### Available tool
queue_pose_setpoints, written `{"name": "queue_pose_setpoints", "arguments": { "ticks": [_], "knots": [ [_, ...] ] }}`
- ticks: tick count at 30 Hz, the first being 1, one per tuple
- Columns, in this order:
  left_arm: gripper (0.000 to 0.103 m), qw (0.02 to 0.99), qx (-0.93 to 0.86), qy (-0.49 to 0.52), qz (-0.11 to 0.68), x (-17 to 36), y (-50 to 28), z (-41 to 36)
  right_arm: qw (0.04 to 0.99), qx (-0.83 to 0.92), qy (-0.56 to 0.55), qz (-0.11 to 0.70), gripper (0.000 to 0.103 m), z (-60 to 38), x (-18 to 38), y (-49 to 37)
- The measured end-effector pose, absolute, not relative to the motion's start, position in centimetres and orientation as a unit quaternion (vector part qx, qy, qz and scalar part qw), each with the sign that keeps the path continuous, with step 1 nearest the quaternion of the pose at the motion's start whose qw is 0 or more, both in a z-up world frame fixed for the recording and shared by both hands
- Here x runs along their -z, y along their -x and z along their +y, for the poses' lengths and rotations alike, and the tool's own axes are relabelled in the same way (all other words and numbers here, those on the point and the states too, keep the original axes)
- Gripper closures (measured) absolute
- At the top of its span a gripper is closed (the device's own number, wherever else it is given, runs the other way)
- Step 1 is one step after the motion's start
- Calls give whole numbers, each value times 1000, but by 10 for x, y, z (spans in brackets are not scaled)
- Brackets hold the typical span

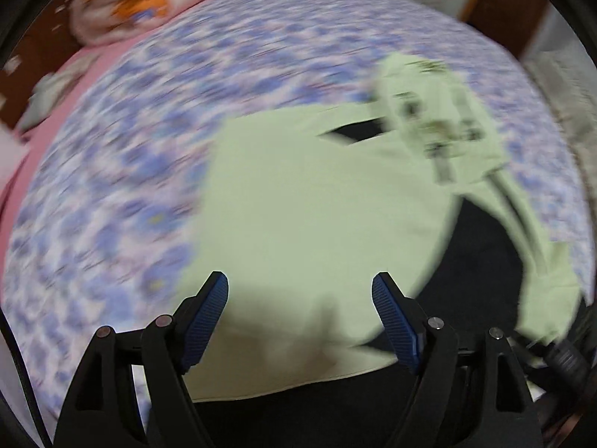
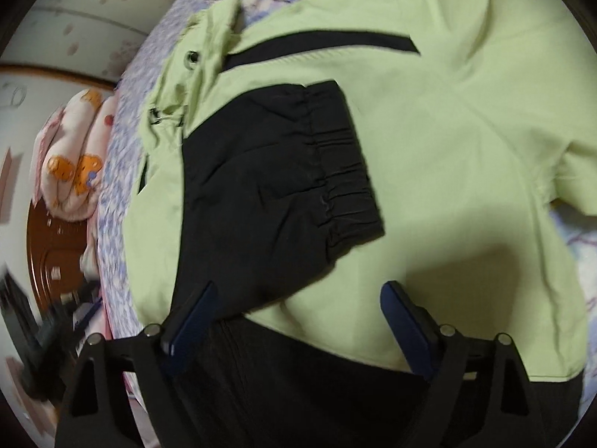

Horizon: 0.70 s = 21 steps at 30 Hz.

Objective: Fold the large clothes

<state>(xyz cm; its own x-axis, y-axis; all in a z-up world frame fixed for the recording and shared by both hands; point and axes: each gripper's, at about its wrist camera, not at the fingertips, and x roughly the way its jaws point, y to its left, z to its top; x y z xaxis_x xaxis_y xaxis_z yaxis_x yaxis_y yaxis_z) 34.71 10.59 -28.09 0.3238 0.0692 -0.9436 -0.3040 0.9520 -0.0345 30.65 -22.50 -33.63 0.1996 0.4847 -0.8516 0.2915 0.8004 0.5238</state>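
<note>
A light green jacket (image 1: 306, 216) with black panels lies spread on a bed with a blue floral sheet (image 1: 123, 171). My left gripper (image 1: 300, 291) is open and empty, hovering over the jacket's lower green part; this view is motion-blurred. In the right wrist view the jacket (image 2: 447, 156) fills the frame, with a black sleeve (image 2: 276, 194) with an elastic cuff folded across its body. My right gripper (image 2: 298, 298) is open and empty, just above the sleeve and the black hem (image 2: 298, 380).
A rolled pink quilt with orange print (image 1: 123, 3) lies at the far end of the bed; it also shows in the right wrist view (image 2: 71, 164). A brown wooden headboard (image 2: 52, 257) and a wooden door (image 1: 503, 3) border the bed.
</note>
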Motion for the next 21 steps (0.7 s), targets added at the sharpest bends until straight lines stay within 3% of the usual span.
{"name": "queue_pose_setpoints", "arguments": {
  "ticks": [7,13,15,16,21],
  "knots": [
    [25,761,-208,122,602,322,-306,191,721,-11,-302,624,19,-215,342,-330],
    [25,755,-194,129,614,353,-305,206,739,14,-266,619,51,-206,339,-346],
    [25,755,-181,118,619,362,-309,204,746,14,-262,612,81,-207,337,-348],
    [25,755,-178,112,622,365,-311,202,749,12,-264,608,87,-205,337,-351],
    [25,762,-183,101,613,372,-320,200,765,2,-243,597,89,-198,328,-355]
  ]
}}
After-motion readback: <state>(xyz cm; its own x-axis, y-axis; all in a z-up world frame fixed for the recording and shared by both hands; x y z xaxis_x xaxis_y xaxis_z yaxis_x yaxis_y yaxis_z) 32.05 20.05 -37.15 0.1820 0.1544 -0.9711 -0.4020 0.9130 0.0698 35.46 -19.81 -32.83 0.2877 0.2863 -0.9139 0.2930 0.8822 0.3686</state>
